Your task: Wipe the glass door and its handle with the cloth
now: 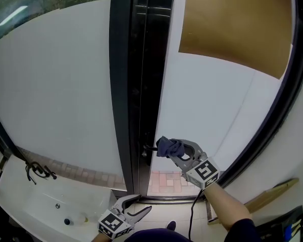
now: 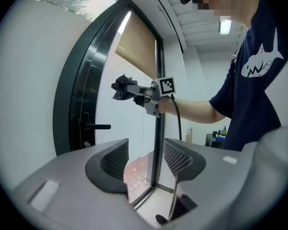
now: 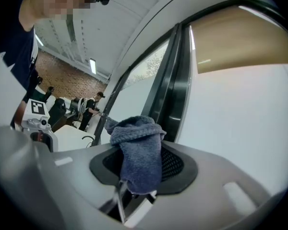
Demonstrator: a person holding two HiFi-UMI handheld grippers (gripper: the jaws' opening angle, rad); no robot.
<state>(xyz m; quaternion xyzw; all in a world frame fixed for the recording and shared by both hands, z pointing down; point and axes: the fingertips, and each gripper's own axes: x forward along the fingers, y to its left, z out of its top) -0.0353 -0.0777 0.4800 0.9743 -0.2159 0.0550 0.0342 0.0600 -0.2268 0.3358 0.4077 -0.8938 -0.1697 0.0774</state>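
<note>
My right gripper [image 1: 167, 147] is shut on a dark blue cloth [image 1: 167, 146], held up beside the black door handle [image 1: 149, 148] on the dark door frame [image 1: 141, 84]. In the right gripper view the cloth [image 3: 138, 152] bunches between the jaws, with the frosted glass door [image 3: 240, 114] just ahead. From the left gripper view the cloth [image 2: 122, 86] hangs above the handle [image 2: 98, 126]. My left gripper [image 1: 134, 208] stays low near my body, open and empty; its jaws stand apart in its own view [image 2: 144, 158].
A white sink with a black tap [image 1: 38, 170] lies at the lower left. A tan blind [image 1: 232, 19] covers the upper right of the glass. A wooden board [image 1: 270, 193] leans at the right floor edge. Red paving [image 1: 166, 181] shows through the bottom of the door.
</note>
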